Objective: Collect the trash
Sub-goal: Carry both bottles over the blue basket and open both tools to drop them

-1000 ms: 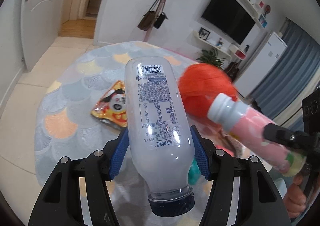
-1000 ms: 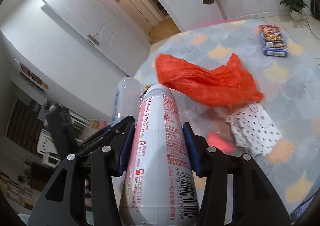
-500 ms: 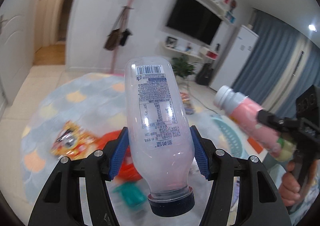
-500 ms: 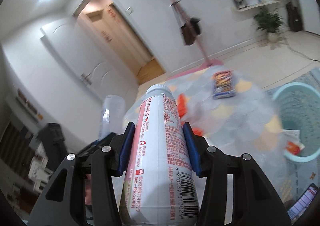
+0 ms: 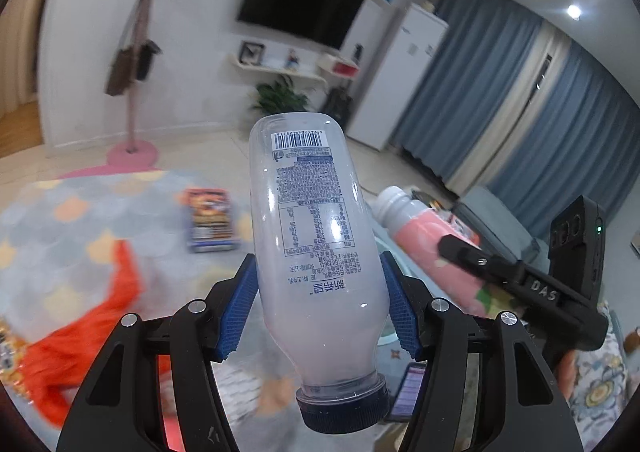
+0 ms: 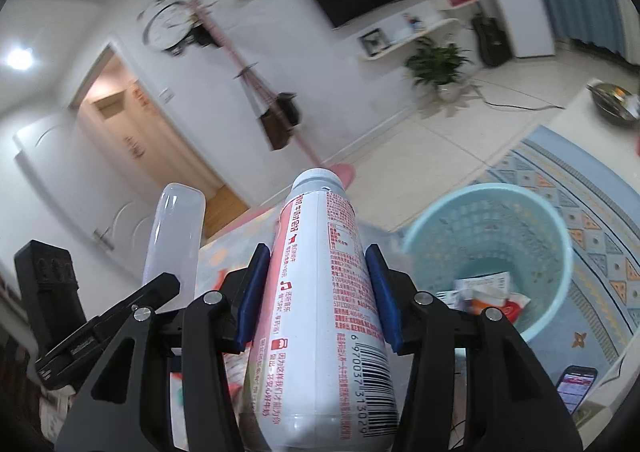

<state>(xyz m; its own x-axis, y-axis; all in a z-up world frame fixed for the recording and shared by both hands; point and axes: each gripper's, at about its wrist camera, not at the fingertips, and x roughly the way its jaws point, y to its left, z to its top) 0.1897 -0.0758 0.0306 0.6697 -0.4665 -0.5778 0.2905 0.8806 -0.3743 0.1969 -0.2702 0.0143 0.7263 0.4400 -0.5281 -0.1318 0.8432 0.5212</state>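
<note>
My left gripper is shut on a clear plastic bottle with a dark blue cap, held cap toward me. My right gripper is shut on a pink and white bottle, neck pointing away. Each bottle also shows in the other view: the pink bottle at the right, the clear bottle at the left. A light blue waste basket stands on the floor right of the right gripper, with some paper trash inside. An orange plastic bag lies on the table at the lower left.
A round table with a scale-patterned cloth holds a blue snack box and a snack packet. A phone lies near the basket on a patterned rug. A coat stand and a plant stand by the wall.
Both grippers have swung right, away from the table top, still holding their bottles. The waste basket has come closer and larger in the right wrist view.
</note>
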